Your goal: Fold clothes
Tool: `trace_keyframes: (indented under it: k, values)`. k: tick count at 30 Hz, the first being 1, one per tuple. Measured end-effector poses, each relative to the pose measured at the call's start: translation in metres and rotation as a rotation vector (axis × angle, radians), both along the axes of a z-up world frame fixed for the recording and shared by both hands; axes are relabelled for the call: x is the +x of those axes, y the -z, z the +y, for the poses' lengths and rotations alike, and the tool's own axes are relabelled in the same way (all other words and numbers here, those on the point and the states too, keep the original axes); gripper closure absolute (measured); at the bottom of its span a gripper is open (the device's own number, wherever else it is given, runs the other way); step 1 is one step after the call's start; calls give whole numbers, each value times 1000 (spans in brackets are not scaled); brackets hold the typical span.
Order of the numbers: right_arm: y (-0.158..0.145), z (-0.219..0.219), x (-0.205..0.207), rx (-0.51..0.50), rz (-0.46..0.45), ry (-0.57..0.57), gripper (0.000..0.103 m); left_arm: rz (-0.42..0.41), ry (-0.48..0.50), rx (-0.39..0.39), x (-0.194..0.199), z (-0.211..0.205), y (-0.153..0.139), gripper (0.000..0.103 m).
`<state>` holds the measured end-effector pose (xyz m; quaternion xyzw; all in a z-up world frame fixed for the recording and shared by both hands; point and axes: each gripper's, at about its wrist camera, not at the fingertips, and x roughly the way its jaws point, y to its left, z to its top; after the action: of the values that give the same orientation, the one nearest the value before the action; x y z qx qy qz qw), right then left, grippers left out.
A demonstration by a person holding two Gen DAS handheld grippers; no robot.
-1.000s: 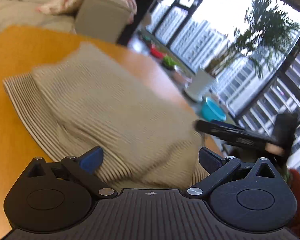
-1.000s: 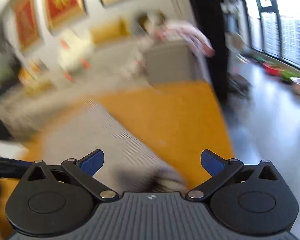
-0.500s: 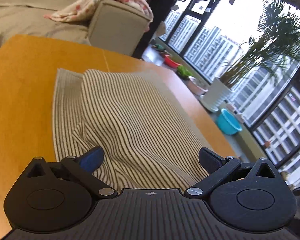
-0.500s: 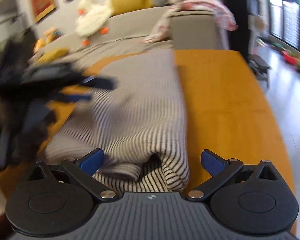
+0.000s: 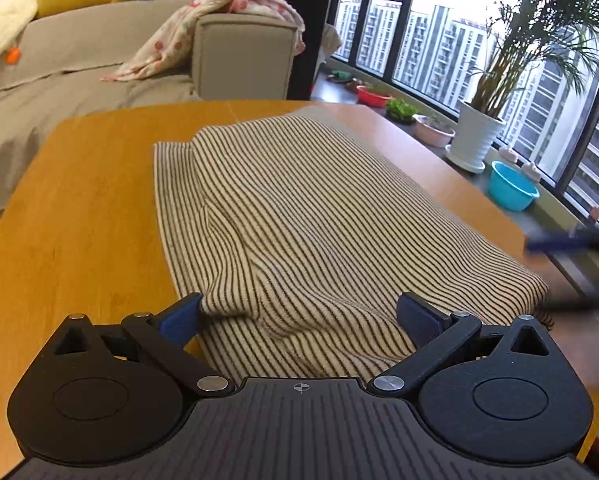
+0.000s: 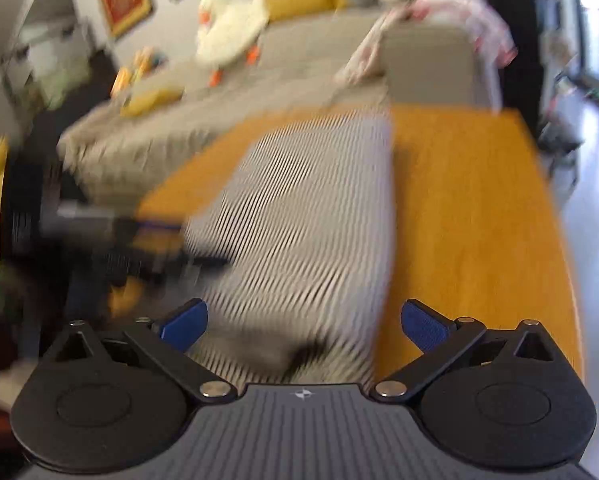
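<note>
A cream garment with thin dark stripes (image 5: 323, 216) lies folded lengthwise on the orange wooden table (image 5: 79, 208). My left gripper (image 5: 299, 318) is open at the garment's near end, its blue fingertips (image 5: 181, 318) straddling a bunched fold. In the blurred right wrist view the same striped garment (image 6: 299, 208) stretches away, and my right gripper (image 6: 303, 322) is open over its near end with nothing gripped. The right gripper shows as a dark blur (image 5: 575, 240) at the right edge of the left wrist view; the left gripper appears as a blur (image 6: 119, 236) in the right wrist view.
A grey sofa (image 5: 99, 52) with a pink spotted blanket (image 5: 203, 28), yellow cushions and a white plush toy stands beyond the table. By the windows are a potted palm (image 5: 479, 136), a blue basin (image 5: 511, 190) and small pots. Bare table lies right of the garment (image 6: 479, 208).
Both grippers have pulled back toward the garment's near end. The left wrist view has steadied; the right wrist view has swung and is blurred. Both stay open.
</note>
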<state>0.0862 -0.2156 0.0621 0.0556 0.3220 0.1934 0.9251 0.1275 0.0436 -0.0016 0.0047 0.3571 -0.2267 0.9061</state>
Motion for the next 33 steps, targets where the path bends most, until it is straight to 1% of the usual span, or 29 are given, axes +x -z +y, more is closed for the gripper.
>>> trace_keyframes:
  k: [1, 3, 4, 6, 8, 11, 16, 18, 24, 26, 28, 30, 31, 32, 33]
  values:
    - [-5, -5, 5, -2, -28, 37, 0, -2, 0, -1, 0, 0, 1, 0]
    - [-5, -8, 16, -51, -39, 88, 0, -5, 1, -2, 0, 1, 2, 0]
    - [0, -5, 20, -103, -32, 101, 0, -5, 1, -5, -1, 2, 3, 0]
    - [20, 9, 26, -241, 11, 91, 0, -4, 4, -7, -2, 3, 3, 0]
    - [33, 14, 16, -278, -27, 112, 0, -5, 5, -5, -3, 3, 2, 0]
    - [31, 12, 9, -257, -4, 109, 0, -10, 14, 6, -5, 2, 3, 0]
    - [37, 5, -4, -249, -5, 123, 0, -30, -1, 28, -8, 6, 0, 0]
    - [38, 3, -5, -245, -6, 126, 0, -62, -38, 63, -8, 11, -2, 0]
    - [39, 0, -1, -197, 22, 133, 0, -89, -132, 99, 1, 35, -11, 0]
    - [39, -1, -1, -184, 30, 136, 0, -107, -113, 83, -2, 32, -17, 0]
    - [40, -3, -1, -171, 38, 140, 0, -105, -67, 20, -6, 29, -23, 0]
    - [40, -5, 1, -162, 43, 142, 0, -69, 5, -62, -9, 27, -24, 0]
    - [40, -5, 1, -163, 43, 143, 0, -56, 37, -68, -11, 24, -21, 0]
    - [40, -5, 0, -165, 42, 144, 0, -48, 60, -54, -14, 22, -18, 0]
    - [40, -5, 0, -166, 40, 145, 0, -52, 62, 0, -16, 19, -12, 0]
